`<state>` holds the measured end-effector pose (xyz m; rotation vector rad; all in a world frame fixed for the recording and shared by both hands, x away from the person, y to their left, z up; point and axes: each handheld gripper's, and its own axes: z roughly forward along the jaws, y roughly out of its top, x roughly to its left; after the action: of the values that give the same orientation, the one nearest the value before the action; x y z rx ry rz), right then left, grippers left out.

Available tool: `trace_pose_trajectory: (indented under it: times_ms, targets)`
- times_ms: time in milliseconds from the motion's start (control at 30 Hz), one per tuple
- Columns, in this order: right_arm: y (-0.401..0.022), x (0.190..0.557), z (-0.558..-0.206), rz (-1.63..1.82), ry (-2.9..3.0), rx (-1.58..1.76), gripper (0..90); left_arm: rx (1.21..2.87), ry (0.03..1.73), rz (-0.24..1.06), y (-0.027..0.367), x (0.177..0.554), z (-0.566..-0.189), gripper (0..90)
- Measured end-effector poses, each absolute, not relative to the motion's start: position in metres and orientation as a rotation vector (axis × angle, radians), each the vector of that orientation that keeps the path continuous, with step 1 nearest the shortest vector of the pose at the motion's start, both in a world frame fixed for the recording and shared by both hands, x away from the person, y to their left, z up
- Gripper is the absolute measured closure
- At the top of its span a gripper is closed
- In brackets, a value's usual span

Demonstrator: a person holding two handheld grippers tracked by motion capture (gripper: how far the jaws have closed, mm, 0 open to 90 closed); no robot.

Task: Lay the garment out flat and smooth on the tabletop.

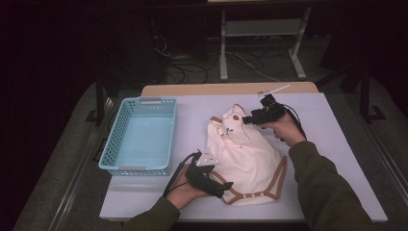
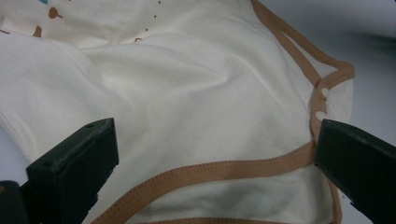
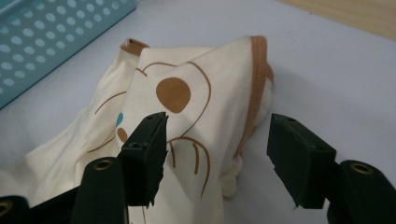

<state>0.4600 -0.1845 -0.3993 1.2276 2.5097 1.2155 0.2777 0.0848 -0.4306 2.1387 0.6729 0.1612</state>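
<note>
A cream baby garment with brown trim and a brown animal print lies crumpled in the middle of the table. My left gripper is at the garment's near left hem, and in the left gripper view it stands open over the cloth and its brown hem band. My right gripper is at the garment's far end. In the right gripper view it is open around the raised printed fold, with the left jaw touching the cloth.
A light blue perforated basket stands at the table's left, and its wall appears in the right gripper view. The pale table top has bare room at the right. Beyond the far edge are table legs and floor cables.
</note>
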Motion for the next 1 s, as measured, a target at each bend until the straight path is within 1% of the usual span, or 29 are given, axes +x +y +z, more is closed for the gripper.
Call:
trace_pose_trajectory:
  times_ms: [167,300,367,433,600,700,1000]
  targets:
    - [-0.182,0.461,-0.404,1.214,2.532,1.234,41.3,2.149,0.666,0.169,0.085,0.278,-0.43,0.0]
    - [-0.179,0.463,-0.407,1.225,2.554,1.238,50.4,2.155,0.66,0.165,0.085,0.278,-0.43,0.0]
    - [-0.177,0.462,-0.41,1.2,2.581,1.22,59.0,2.153,0.664,0.164,0.085,0.278,-0.431,0.0]
    - [-0.176,0.462,-0.409,1.212,2.575,1.207,70.1,2.154,0.663,0.164,0.085,0.278,-0.431,0.0]
    - [-0.172,0.458,-0.409,1.198,2.586,1.164,85.7,2.159,0.663,0.169,0.085,0.277,-0.43,0.0]
    - [-0.172,0.454,-0.407,1.224,2.571,1.146,87.3,2.173,0.651,0.174,0.086,0.277,-0.429,0.0]
    - [-0.171,0.44,-0.399,1.281,2.533,1.069,87.8,2.163,0.674,0.162,0.089,0.273,-0.43,0.0]
